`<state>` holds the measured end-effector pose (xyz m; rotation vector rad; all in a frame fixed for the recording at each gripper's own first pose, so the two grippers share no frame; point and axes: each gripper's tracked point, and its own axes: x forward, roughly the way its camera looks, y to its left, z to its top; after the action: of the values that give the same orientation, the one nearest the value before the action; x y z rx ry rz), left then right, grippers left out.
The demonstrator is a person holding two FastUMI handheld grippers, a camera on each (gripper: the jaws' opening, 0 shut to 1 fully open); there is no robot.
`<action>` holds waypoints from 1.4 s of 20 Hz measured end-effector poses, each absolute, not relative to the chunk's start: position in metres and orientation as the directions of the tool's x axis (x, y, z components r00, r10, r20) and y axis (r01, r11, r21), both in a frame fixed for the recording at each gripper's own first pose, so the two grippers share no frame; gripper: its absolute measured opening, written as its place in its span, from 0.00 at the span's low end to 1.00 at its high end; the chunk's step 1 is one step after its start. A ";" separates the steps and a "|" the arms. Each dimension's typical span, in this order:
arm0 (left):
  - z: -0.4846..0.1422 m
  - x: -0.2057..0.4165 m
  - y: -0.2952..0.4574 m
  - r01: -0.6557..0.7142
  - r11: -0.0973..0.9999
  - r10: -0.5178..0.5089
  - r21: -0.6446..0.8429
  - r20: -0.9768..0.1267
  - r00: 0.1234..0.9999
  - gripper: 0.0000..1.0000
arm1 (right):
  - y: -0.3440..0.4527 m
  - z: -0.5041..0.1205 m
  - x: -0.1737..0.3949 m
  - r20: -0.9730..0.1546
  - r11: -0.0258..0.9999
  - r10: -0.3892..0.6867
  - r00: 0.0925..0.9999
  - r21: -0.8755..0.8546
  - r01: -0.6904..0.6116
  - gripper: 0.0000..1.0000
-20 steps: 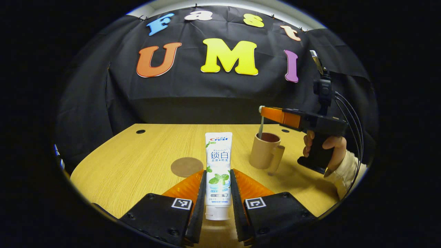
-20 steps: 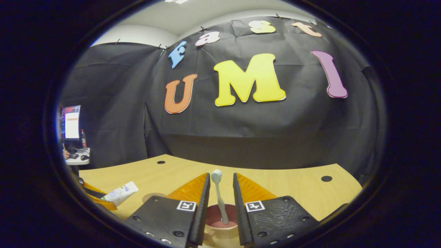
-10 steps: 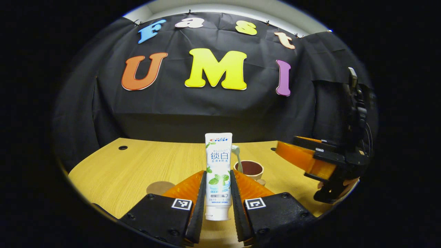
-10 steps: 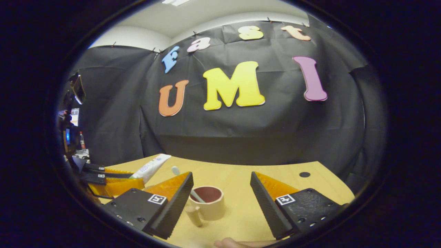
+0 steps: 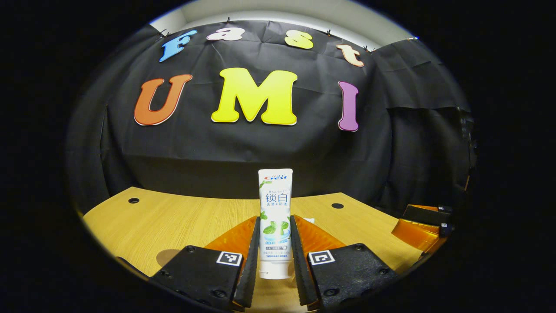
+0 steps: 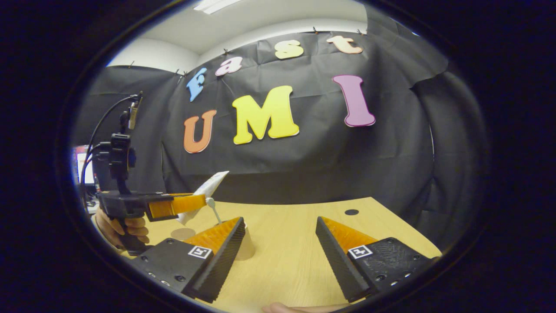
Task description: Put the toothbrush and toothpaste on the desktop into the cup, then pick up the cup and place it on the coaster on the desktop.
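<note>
Left gripper [image 5: 274,248]: clamped on upright toothpaste [image 5: 275,217], above table [image 5: 182,217]. Right gripper [image 6: 280,243]: wide apart, empty. Toothbrush [image 6: 213,208]: apparently standing in cup [image 6: 246,248], mostly hidden.

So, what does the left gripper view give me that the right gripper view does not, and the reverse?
Left gripper view: the printed front of the white toothpaste tube, close up, with the left gripper shut on it.
Right gripper view: the beige cup holding the white toothbrush, a hand holding the left gripper, the open right gripper.
Both: the tube, the round brown coaster, the wooden table.
</note>
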<state>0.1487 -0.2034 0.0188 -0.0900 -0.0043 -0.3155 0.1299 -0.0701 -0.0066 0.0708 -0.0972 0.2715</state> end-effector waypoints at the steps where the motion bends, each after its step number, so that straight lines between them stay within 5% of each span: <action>1: 0.021 0.151 -0.208 0.318 0.945 -0.317 -0.081 0.021 0.948 0.41 | -0.070 -0.005 0.130 0.115 0.959 0.268 0.957 0.066 -0.276 0.97; 9: 0.035 0.176 -0.228 0.361 0.931 -0.357 -0.059 0.077 0.931 0.41 | -0.109 -0.021 0.149 0.056 0.984 0.139 0.989 0.102 -0.144 0.97; 18: 0.010 0.193 -0.237 0.399 0.905 -0.397 -0.148 0.045 0.917 0.42 | -0.106 -0.032 0.153 0.013 0.977 0.157 0.988 0.142 -0.157 0.97; 28: 0.013 0.194 -0.235 0.378 0.922 -0.373 -0.088 0.069 0.925 0.46 | -0.099 -0.038 0.155 0.003 0.981 0.167 0.986 0.098 -0.166 0.97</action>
<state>0.1939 -0.2350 0.0130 -0.1003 -0.0513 -0.3854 0.1545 -0.0985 -0.0380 0.0986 0.0053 0.1675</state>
